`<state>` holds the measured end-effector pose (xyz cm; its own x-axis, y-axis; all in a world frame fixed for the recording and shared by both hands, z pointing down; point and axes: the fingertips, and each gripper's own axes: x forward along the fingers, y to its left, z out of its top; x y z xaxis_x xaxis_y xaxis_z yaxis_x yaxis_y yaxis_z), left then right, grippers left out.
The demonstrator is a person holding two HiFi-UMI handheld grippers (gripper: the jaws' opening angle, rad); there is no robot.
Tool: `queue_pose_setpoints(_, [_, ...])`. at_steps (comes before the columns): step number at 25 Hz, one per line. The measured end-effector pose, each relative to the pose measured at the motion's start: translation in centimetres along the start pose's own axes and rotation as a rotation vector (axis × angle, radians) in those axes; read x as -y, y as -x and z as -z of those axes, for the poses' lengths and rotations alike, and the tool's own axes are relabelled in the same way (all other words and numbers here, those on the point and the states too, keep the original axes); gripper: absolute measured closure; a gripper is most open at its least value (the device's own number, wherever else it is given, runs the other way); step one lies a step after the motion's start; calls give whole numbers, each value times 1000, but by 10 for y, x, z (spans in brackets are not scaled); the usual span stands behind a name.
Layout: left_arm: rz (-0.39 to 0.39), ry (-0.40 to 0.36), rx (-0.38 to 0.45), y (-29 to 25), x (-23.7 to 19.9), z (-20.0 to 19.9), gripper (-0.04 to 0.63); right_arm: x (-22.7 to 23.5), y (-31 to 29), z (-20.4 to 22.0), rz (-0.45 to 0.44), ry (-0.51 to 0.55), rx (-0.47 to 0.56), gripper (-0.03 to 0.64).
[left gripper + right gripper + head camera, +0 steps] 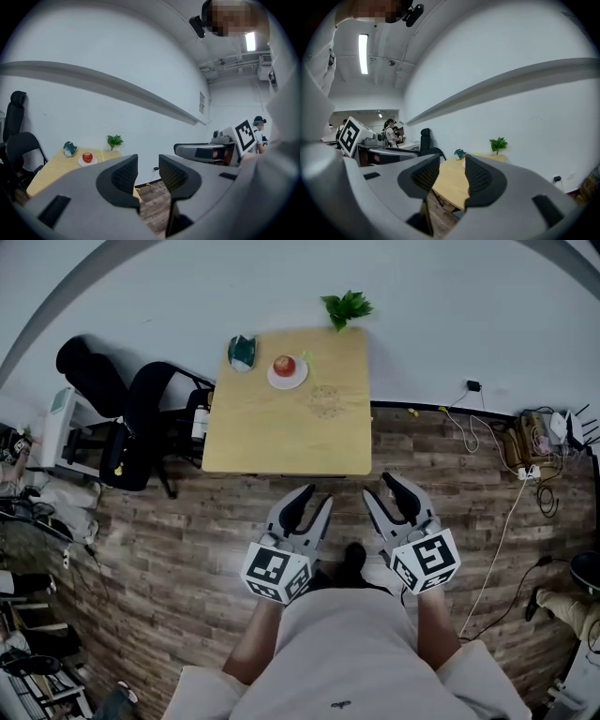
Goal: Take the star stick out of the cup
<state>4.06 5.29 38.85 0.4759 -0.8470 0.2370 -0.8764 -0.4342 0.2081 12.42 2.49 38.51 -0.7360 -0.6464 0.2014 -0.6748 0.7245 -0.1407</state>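
Grippers hang side by side above the floor (pixel 187 549), short of the table (pixel 281 442): the left gripper (pixel 315 499) and the right gripper (pixel 380 487), each with jaws a little apart and nothing between them. At the table's far end a thin green stick (pixel 305 356) stands just beside the plate (pixel 298 381) that bears an apple (pixel 284 365). Its cup is too faint to make out.

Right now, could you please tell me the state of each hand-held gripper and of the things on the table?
Left hand-held gripper: open, empty, short of the table.
Right hand-held gripper: open, empty, short of the table.
Apple: whole, resting on the white plate.
Green plant: upright at the table's far right corner.
Teal object: sitting at the far left corner, untouched.
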Motion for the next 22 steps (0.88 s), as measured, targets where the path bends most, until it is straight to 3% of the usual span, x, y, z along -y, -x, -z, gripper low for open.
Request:
queue_pose_setpoints(8, [-33,7,2,-4,-8,-2,477,7,-5,3,-22,-5,-14,463])
queue_pose_setpoints(22, [-13,21,20,-32,-53,-21,477,27,-44,-13,26,11,-11,465])
